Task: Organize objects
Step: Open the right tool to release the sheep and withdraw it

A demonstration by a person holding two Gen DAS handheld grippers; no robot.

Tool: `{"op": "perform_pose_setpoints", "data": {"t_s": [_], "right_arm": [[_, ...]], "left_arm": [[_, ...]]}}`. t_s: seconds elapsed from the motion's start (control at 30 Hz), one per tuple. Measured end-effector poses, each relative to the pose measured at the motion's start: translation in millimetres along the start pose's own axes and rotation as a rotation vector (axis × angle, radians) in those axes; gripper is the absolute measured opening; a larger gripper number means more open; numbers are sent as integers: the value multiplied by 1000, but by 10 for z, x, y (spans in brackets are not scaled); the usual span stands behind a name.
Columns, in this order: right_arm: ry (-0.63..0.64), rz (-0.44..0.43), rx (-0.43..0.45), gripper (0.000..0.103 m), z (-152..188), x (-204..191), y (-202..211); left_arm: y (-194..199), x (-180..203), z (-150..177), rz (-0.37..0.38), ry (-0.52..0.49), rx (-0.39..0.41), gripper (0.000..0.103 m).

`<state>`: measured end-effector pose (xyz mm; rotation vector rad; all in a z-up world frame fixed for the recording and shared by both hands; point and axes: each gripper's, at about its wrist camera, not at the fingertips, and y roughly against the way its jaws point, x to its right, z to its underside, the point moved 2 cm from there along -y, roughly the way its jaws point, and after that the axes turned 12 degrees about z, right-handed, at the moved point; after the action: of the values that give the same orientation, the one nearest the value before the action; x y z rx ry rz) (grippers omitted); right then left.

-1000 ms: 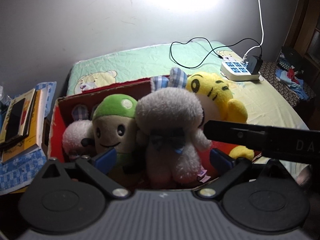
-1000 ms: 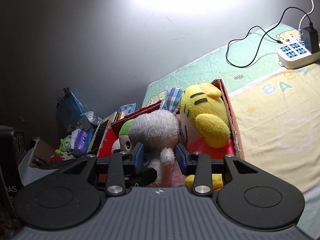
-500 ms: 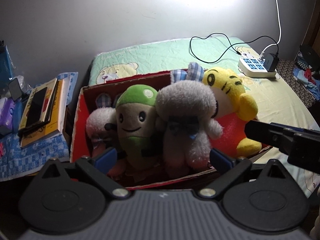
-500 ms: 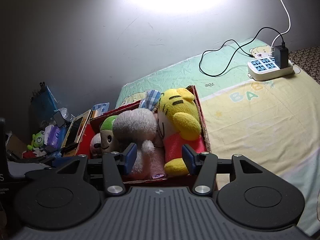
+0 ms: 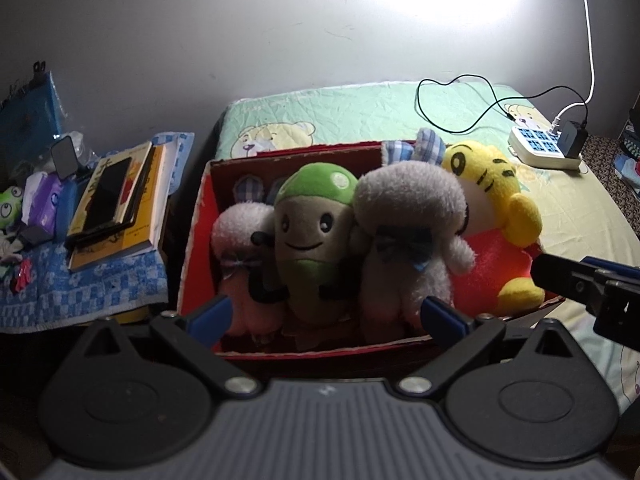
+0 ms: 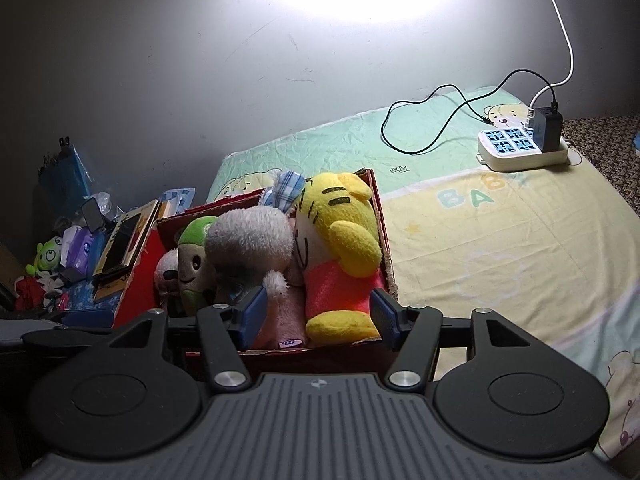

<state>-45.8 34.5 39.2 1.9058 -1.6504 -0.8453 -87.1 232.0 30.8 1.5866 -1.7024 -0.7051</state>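
A red box of plush toys is set on the bed; left gripper jaws are spread, right gripper jaws are opening, nothing pinched.

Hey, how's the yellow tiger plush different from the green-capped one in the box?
The yellow tiger sits at the right end of the red box, rising above its rim; the green-capped plush stands near the middle, lower. The tiger wears red and has black stripes; the other has a tan face and green belly. Both stand upright, packed among the other plush toys.
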Motion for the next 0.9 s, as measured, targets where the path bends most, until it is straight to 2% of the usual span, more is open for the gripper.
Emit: {"op": "perform_pose_setpoints", "data": {"t_s": [0.13, 0.33, 0.47, 0.9], "right_arm": [[5, 6, -7, 61, -4, 34, -42], [11, 29, -12, 61, -47, 256, -80], [19, 49, -16, 61, -61, 467, -77], [-42, 227, 10, 62, -112, 1354, 27]], "left_arm": [[-44, -6, 14, -14, 45, -28, 100], [-124, 184, 28, -39, 36, -51, 99], [-183, 417, -15, -41, 12, -53, 100], [-437, 1398, -121, 20, -105, -83, 100]]}}
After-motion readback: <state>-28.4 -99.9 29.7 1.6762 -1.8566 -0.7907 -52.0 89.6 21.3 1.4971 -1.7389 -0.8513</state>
